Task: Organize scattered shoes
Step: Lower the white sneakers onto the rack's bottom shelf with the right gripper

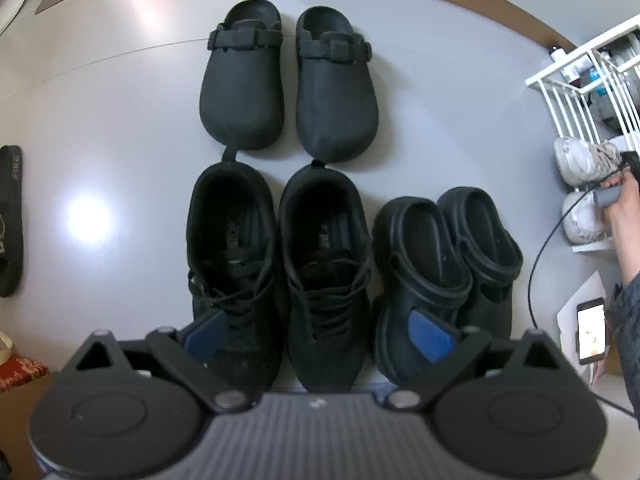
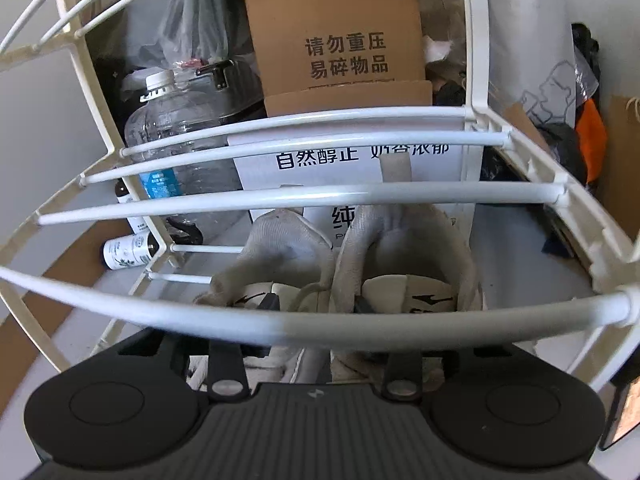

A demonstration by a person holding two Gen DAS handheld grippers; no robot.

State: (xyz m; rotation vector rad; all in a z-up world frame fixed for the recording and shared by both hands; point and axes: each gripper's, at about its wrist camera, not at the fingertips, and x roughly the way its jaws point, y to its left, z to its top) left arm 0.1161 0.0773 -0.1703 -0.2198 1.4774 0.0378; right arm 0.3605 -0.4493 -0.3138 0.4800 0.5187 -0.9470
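Note:
In the left wrist view, three black pairs stand in rows on the pale floor: clogs with straps [image 1: 288, 92] at the far side, lace-up sneakers [image 1: 280, 272] below them, and strapped clogs [image 1: 444, 272] to the right. My left gripper [image 1: 320, 336] hangs open above the sneakers, its blue pads [image 1: 432, 336] touching nothing. In the right wrist view, my right gripper [image 2: 314, 303] reaches under a bar of the white wire rack [image 2: 320, 196]. One fingertip sits in each white sneaker [image 2: 400, 264], with the two inner collars loose between them.
A black slide [image 1: 10, 220] lies at the left edge. The rack [image 1: 580, 80] stands at the right, a person's hand [image 1: 624, 208] beside it. A phone [image 1: 591, 328] and a cable lie on the floor nearby. Behind the rack are a water jug [image 2: 176, 140] and cardboard boxes [image 2: 340, 32].

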